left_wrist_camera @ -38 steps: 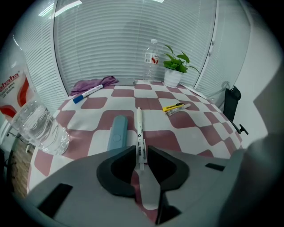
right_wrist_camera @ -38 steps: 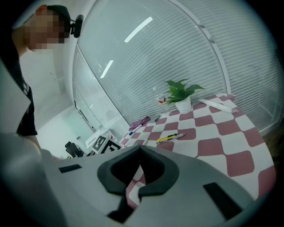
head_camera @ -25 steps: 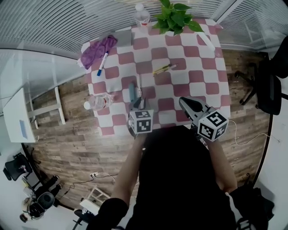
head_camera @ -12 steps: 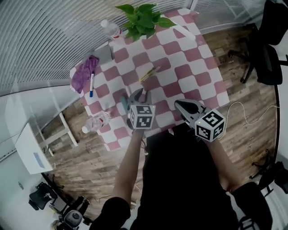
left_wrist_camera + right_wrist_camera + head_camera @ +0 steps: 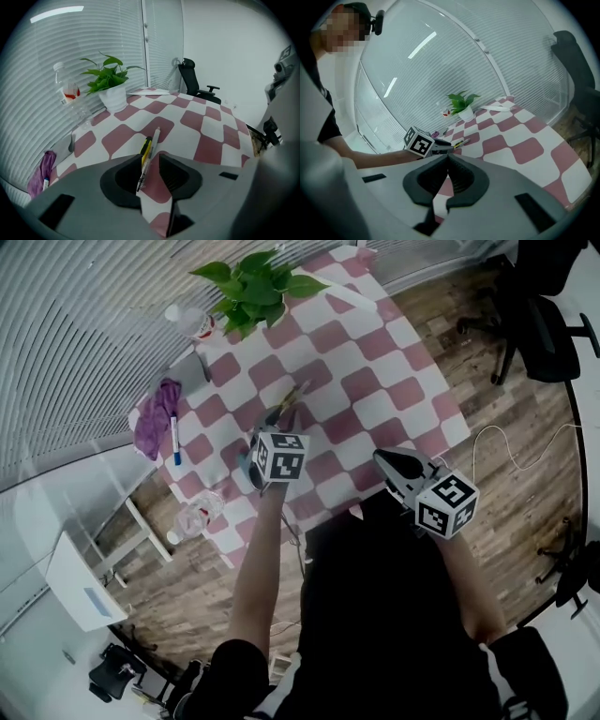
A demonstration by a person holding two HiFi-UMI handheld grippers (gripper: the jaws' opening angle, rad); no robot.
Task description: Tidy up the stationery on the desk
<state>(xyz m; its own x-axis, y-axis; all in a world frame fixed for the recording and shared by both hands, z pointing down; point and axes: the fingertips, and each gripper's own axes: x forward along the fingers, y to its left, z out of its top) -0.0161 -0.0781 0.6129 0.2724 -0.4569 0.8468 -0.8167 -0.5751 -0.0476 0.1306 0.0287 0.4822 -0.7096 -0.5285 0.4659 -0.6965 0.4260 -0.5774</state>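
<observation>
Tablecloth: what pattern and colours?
The tablecloth has dusty-pink and white checks, and the head view shows it best.

The table [image 5: 403, 362], under a pink-and-white chequered cloth, stood on a wood-plank floor [image 5: 525, 465]. White slatted blinds [image 5: 84, 324] curved along its far edge and on past the far left corner, and a strip of light [image 5: 56, 14] glanced off them. Beyond the far right corner a black office chair [image 5: 553, 334] sat before a plain white wall [image 5: 225, 47]. Off the near left corner stood a white frame stand [image 5: 148, 532], with a white cabinet [image 5: 80, 582] beyond it.
</observation>
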